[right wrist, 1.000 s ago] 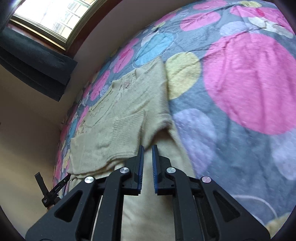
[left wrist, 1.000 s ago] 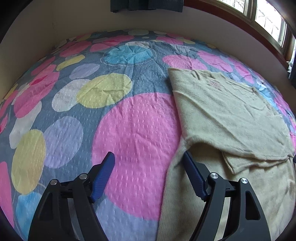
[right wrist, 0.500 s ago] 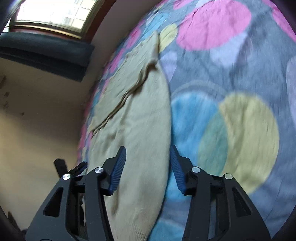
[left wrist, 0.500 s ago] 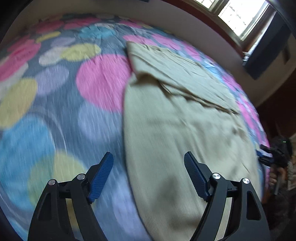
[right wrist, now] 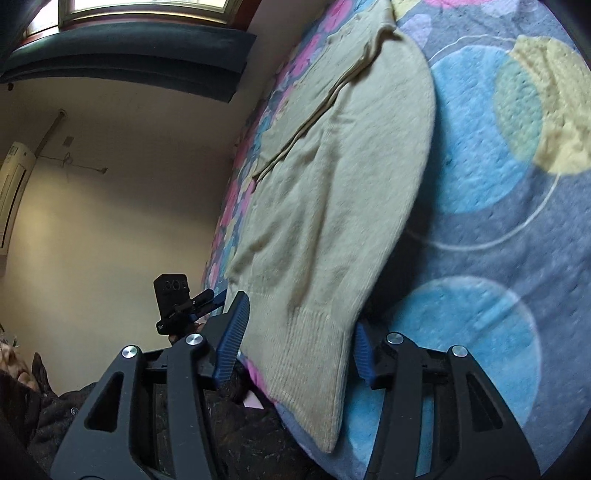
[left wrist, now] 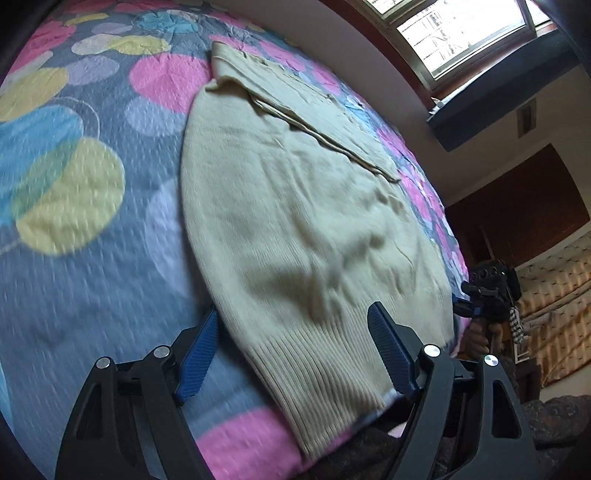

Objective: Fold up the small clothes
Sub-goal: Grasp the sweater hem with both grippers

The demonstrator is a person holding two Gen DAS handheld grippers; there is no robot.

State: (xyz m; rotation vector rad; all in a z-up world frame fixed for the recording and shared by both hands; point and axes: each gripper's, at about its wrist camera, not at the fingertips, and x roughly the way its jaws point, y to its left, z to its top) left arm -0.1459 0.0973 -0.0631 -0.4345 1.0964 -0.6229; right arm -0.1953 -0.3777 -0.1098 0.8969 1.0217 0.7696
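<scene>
A pale beige knit sweater (left wrist: 295,206) lies flat on the bed, its sleeves folded across its far part and its ribbed hem at the near edge. It also shows in the right wrist view (right wrist: 332,206). My left gripper (left wrist: 295,347) is open, its jaws standing either side of the hem's left part, just above it. My right gripper (right wrist: 295,339) is open, its jaws straddling the hem's other corner (right wrist: 314,354). Neither grips the cloth. Each gripper shows in the other's view: the right one (left wrist: 487,295), the left one (right wrist: 181,306).
The bedspread (left wrist: 74,184) is grey with pink, yellow and blue circles. The bed's near edge (right wrist: 295,417) lies just below the hem. A wall and window (left wrist: 461,33) stand behind the bed. Dark wooden furniture (left wrist: 524,206) stands at the right.
Both grippers have drawn back from the sweater's middle to its ribbed hem at the near bed edge. The right gripper, shut a second ago, has opened.
</scene>
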